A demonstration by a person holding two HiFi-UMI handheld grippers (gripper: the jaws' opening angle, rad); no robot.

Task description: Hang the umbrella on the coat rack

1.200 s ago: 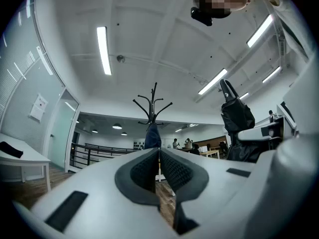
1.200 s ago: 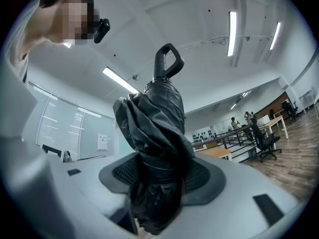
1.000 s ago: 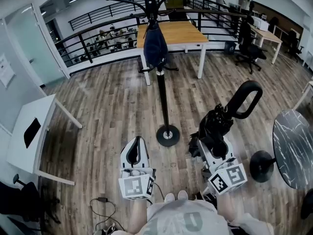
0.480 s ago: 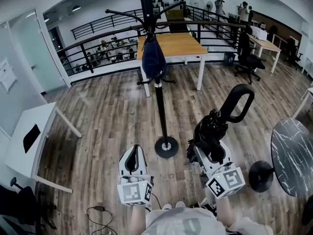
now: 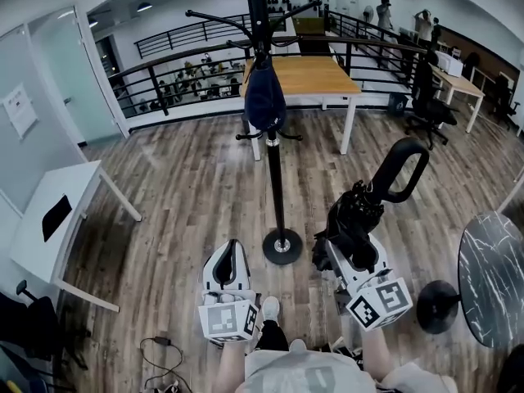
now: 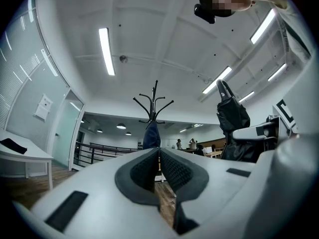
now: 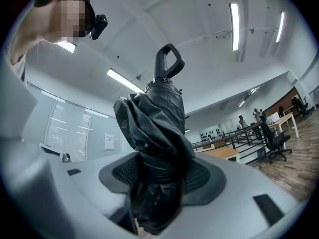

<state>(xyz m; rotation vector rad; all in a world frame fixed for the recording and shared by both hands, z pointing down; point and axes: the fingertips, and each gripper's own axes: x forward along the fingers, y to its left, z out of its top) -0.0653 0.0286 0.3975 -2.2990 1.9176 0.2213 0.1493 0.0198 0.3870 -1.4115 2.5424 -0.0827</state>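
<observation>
Right tool (image 5: 347,242) tight on umbrella (image 5: 358,211), left tool (image 5: 230,252) closed, empty, coat rack base (image 5: 282,247) just beyond both.

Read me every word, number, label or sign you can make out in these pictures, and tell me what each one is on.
No text here is legible.
Paper notice on the wall at the left: print too small to read.
Left marker cube and right marker cube: black-and-white square patterns only, no letters or numbers.
</observation>
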